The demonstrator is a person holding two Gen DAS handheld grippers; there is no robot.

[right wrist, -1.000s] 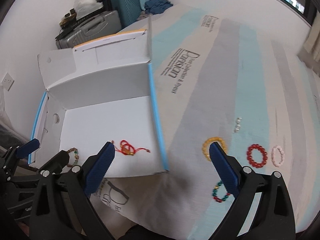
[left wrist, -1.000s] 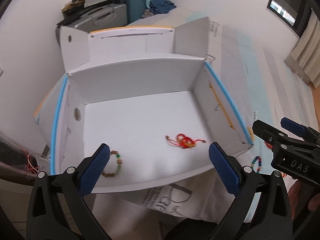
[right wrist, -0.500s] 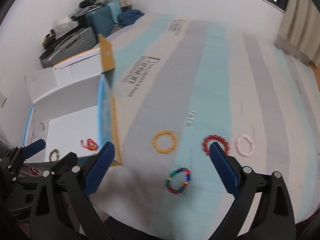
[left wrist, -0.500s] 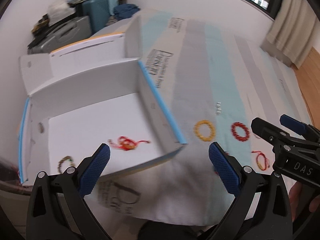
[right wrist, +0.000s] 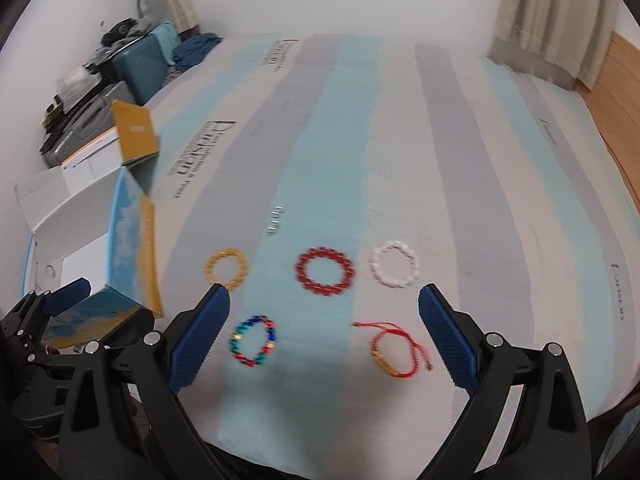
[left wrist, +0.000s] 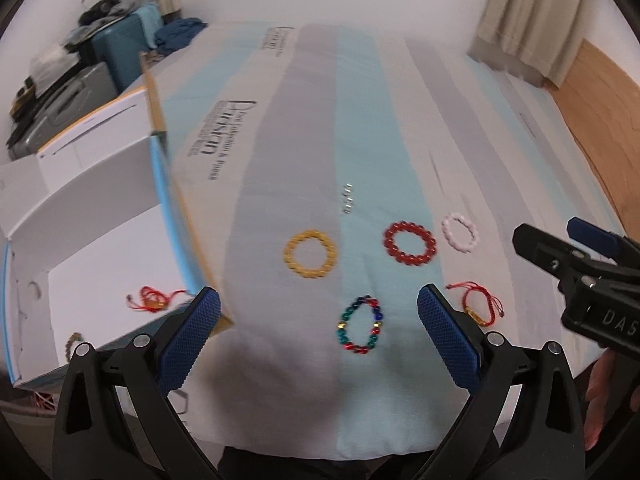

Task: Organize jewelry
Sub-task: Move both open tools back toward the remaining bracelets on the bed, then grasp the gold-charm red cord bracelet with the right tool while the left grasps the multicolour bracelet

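My fingers hover over the striped grey-and-pale-blue bed cover (right wrist: 400, 140), which fills most of both views. Off to the left of my left fingers sits the open white cardboard box with blue edging (left wrist: 92, 208); inside it lie a red cord bracelet (left wrist: 150, 300) and, nearer the front corner, a brownish bead bracelet (left wrist: 74, 340).

My left gripper (left wrist: 319, 330) is spread wide with nothing held. Between its fingers and just ahead lies the multicoloured bead bracelet (left wrist: 360, 328). Farther ahead are the yellow bead bracelet (left wrist: 310, 254), the dark red bead bracelet (left wrist: 410, 243) and the pale pink bead bracelet (left wrist: 460, 231). Beside the right fingertip (left wrist: 444, 332) lies a second red cord bracelet with a gold charm (left wrist: 478, 306).

My right gripper (right wrist: 324, 330) is also wide open and empty. That red cord bracelet lies between its fingers, toward the right one; the multicoloured bracelet lies just beside its left fingertip (right wrist: 200, 336). Beyond the yellow bracelet, a short row of small silver pieces (right wrist: 275, 220) rests on the cover, too blurred to identify.
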